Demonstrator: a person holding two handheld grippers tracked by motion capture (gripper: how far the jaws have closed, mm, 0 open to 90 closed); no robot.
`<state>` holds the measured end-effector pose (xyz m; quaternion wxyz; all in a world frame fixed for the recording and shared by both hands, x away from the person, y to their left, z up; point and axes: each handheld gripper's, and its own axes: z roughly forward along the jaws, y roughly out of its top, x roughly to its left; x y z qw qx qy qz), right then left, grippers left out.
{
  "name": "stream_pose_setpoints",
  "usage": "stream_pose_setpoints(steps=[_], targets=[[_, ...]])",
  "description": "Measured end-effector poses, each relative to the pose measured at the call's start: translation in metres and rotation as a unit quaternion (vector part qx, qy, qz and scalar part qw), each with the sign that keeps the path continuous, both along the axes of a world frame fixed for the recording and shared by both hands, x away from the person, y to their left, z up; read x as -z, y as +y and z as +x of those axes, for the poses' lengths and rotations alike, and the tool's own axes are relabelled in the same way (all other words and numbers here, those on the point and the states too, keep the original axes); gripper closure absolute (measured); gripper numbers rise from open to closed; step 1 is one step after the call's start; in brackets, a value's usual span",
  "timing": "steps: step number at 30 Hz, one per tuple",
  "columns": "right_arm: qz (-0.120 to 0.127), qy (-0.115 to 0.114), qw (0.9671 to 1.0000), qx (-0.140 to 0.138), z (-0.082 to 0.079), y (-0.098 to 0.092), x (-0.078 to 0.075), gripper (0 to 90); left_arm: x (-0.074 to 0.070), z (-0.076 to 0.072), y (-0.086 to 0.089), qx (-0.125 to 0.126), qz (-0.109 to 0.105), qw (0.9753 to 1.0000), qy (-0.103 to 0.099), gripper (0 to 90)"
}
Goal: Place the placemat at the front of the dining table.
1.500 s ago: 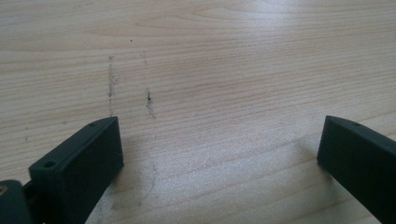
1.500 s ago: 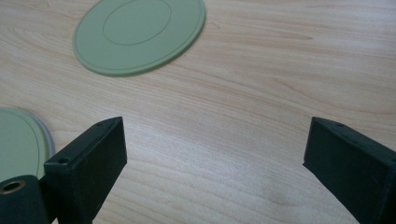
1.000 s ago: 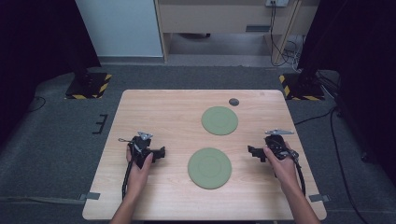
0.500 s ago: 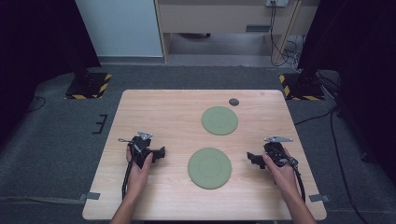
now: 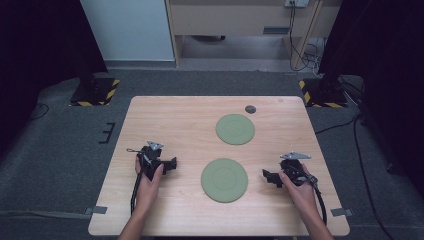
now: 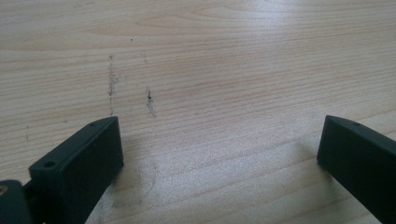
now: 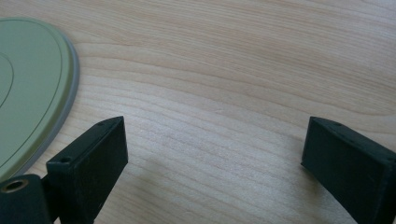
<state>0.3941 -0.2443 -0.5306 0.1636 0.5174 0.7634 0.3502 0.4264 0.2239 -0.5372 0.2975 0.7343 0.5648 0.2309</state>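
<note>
Right gripper (image 5: 270, 177) has slid in toward the near plate (image 5: 224, 179) vs 1 s ago, w/ jaws wide and empty; the plate rim (image 7: 37, 93) sits just beside its jaw. Left gripper (image 5: 171, 164) hasn't moved, also wide, over bare tabletop (image 6: 210, 70). Near plate lies by the tabletop's front edge, centre; far plate (image 5: 235, 129) behind it. Prob. approach to a rim grab starting.

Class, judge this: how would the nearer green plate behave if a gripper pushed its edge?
The nearer green plate lies flat and low, so it would probably slide, not tip. Its thin rim looks rigid, unlikely to flex. The right gripper is open beside it.
</note>
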Motion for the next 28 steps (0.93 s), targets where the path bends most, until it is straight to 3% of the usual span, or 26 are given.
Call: stream_pose_setpoints(steps=[6, 13, 14, 28], targets=[[-0.008, -0.003, 1.0, -0.002, 0.0, 0.008, 0.001, 7.0, 0.0, 0.0, 0.0, 0.0, 0.0, 1.0, 0.0, 0.0], [-0.027, -0.021, 0.9993, 0.017, 0.003, 0.014, 0.007, 5.7, 0.0, 0.0, 0.0, 0.0, 0.0, 1.0, 0.0, 0.0], [-0.047, -0.026, 0.9984, 0.017, 0.003, 0.018, 0.008, 4.5, 0.0, 0.0, 0.0, 0.0, 0.0, 1.0, 0.0, 0.0], [-0.052, -0.019, 0.9964, 0.064, 0.008, 0.02, 0.009, 0.3, 0.0, 0.0, 0.0, 0.0, 0.0, 1.0, 0.0, 0.0]])
